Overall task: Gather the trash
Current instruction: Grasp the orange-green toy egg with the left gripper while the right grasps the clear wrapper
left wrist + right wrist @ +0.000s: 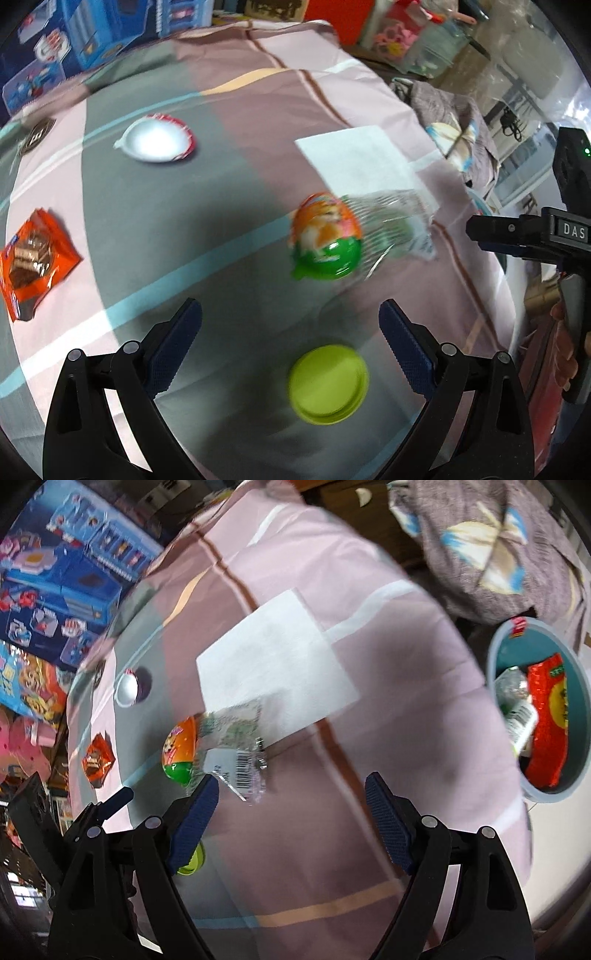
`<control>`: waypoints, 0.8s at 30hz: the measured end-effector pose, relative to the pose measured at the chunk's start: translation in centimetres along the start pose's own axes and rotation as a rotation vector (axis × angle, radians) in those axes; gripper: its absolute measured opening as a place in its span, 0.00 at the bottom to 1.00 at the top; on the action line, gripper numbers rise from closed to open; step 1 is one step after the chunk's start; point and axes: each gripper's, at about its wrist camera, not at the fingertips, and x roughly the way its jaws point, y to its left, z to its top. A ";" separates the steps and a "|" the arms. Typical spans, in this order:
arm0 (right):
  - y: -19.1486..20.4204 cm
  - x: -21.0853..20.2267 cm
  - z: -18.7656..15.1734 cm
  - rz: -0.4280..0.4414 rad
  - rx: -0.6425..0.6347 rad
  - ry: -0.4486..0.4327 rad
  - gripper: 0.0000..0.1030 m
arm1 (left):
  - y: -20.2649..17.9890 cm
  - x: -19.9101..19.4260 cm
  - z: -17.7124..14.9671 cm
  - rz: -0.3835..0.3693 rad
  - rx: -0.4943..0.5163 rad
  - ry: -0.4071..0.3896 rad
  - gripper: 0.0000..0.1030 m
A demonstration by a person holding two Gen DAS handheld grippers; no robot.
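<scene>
On the bed (258, 92), 12 o'clock of left gripper (290, 339): lime lid (328, 384) between wide, empty jaws.
Right gripper (291, 812): wide, empty.
Risk: soft bedding might let lid slide; clear wrapper (236, 749) might snag before the bin (496, 657).

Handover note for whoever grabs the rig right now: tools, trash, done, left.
Left tool: open, empty, over the bed sheet, lime lid just ahead of it.
Right tool: open, empty, by the clear barcode wrapper.
Bin: off the sheet's right edge; a red packet and other wrappers already inside.
Left on the sheet: lime lid, orange-green egg capsule with the clear wrapper against it, white tissue, white cup lid, orange snack packet.
Suggested: left takes the lime lid, right the clear wrapper.
</scene>
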 end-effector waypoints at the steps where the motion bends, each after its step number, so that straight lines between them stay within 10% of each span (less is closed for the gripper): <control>1: 0.5 0.6 0.0 0.004 -0.004 0.014 0.75 | 0.2 0.1 -0.1 0.004 -0.001 0.001 0.94; 12: 3.9 4.6 1.1 0.030 -0.062 0.028 0.75 | 1.5 0.5 0.6 -0.012 -0.018 -0.010 0.94; 14: 3.9 5.0 1.1 0.040 -0.070 0.026 0.53 | 1.4 0.9 1.0 -0.017 -0.010 -0.010 0.94; 24: 2.4 4.1 1.8 0.076 -0.064 0.021 0.46 | -1.6 3.0 2.6 -0.032 0.068 0.002 0.90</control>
